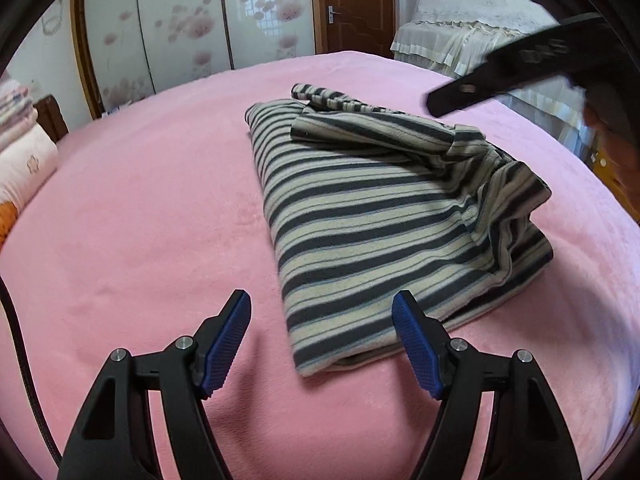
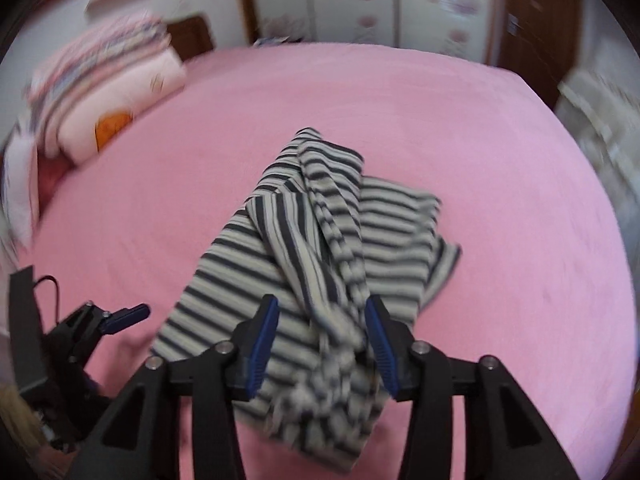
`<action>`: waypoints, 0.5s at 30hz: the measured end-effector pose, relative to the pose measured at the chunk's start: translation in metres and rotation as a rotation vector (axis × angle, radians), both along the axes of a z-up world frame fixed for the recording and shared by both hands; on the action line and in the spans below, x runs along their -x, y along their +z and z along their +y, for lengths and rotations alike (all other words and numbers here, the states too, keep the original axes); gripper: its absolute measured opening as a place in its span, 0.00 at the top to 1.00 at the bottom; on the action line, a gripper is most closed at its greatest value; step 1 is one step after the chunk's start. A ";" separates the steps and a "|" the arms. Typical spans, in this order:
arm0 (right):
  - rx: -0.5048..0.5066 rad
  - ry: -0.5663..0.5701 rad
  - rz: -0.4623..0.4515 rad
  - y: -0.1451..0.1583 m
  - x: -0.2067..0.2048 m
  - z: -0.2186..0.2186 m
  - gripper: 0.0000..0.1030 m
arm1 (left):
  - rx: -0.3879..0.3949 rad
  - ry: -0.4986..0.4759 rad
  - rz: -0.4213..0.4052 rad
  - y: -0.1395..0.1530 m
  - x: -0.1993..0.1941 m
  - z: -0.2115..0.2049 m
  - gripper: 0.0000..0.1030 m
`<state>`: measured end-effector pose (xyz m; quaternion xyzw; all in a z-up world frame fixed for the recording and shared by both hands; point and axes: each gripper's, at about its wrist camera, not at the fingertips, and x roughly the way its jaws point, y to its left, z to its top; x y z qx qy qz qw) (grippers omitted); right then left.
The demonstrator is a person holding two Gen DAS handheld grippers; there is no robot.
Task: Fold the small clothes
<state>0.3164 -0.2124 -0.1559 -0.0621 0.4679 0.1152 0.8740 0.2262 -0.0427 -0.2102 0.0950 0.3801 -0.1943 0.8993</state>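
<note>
A small garment point(image 1: 380, 216) with dark and cream stripes lies partly folded on the pink bed cover point(image 1: 140, 220), a sleeve laid across its far end. My left gripper point(image 1: 322, 300) is open just in front of the garment's near corner, its blue pads clear of the cloth. In the right wrist view the garment point(image 2: 248, 280) is rumpled, with a sleeve draped over it. My right gripper point(image 2: 322, 300) hovers over it, open, with a blurred bunch of cloth between its fingers and the pads not pressing on it. It also shows in the left wrist view as the right gripper point(image 1: 500, 76), a black finger above the garment's far right.
Stacked pillows and quilts point(image 2: 104, 92) lie at the bed's far left. A flowered wardrobe point(image 1: 192, 24) and a brown door point(image 1: 356, 4) stand behind the bed. A lace-covered piece of furniture point(image 1: 460, 28) is at the back right. The left gripper point(image 2: 132, 314) sits at the lower left.
</note>
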 end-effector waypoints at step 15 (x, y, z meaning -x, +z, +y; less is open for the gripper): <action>0.070 0.076 0.082 -0.024 -0.061 0.037 0.55 | 0.220 0.243 0.126 0.046 -0.112 0.034 0.30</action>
